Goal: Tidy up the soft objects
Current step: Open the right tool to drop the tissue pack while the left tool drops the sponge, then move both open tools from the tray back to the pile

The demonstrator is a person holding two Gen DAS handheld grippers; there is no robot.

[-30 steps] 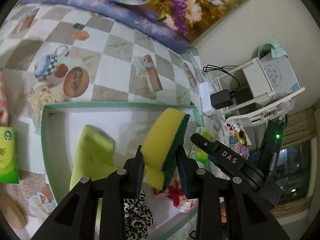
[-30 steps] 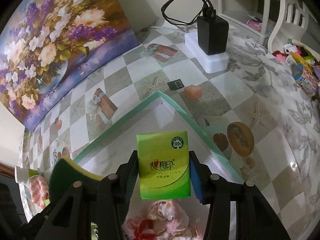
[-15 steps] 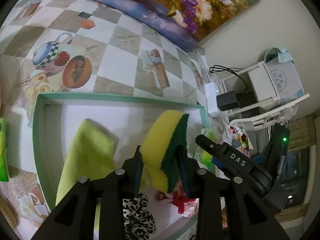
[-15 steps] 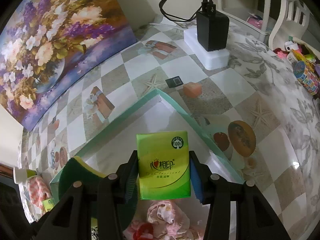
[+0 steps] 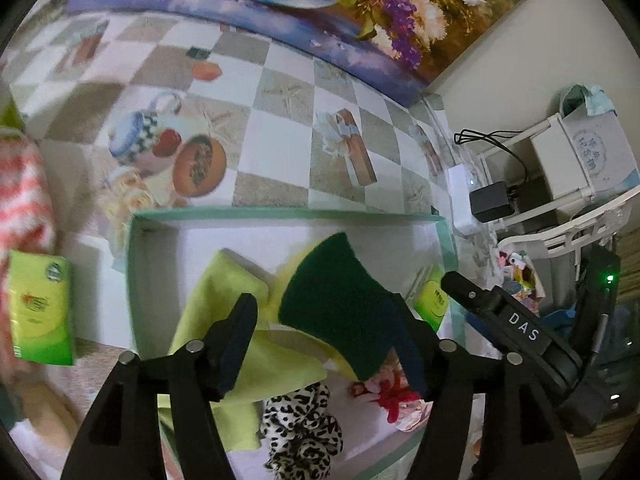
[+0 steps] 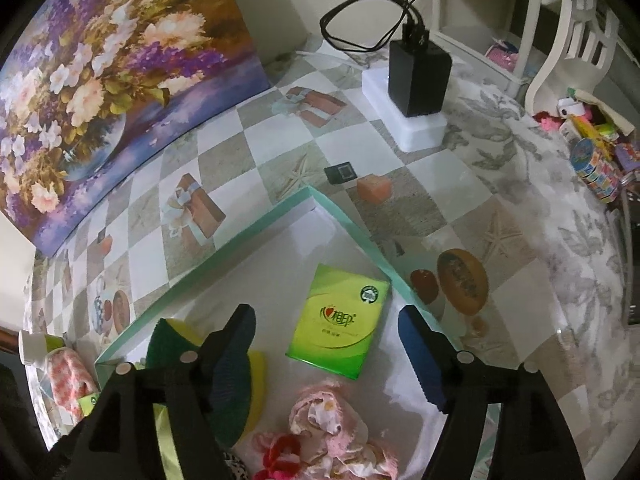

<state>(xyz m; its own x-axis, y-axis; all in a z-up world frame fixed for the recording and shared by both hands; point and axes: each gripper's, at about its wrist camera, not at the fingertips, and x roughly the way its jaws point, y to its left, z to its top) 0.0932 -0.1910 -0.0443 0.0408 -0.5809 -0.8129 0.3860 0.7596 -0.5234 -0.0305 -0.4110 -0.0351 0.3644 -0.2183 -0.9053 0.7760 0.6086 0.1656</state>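
Left hand-held gripper (image 5: 324, 320) opening | spongy slab (image 5: 336, 304), coarse green face

Two green tissue packs are counted: one (image 6: 339, 322) in the teal-rimmed white tray (image 6: 256, 222), one (image 5: 42, 308) outside it. One yellow-and-green sponge (image 5: 340, 304), one lime cloth (image 5: 224, 312), one leopard-print scrunchie (image 5: 304, 424) and one pink floral fabric bundle (image 6: 332, 428) are seen inside.

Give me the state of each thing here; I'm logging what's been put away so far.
Left gripper: jaws opening, pads off the sponge.
Right gripper: jaws opening, nothing between.
Yellow-and-green sponge: released, in the box.
Green tissue pack: flat on box floor.
Green-rimmed white box: open, partly filled.
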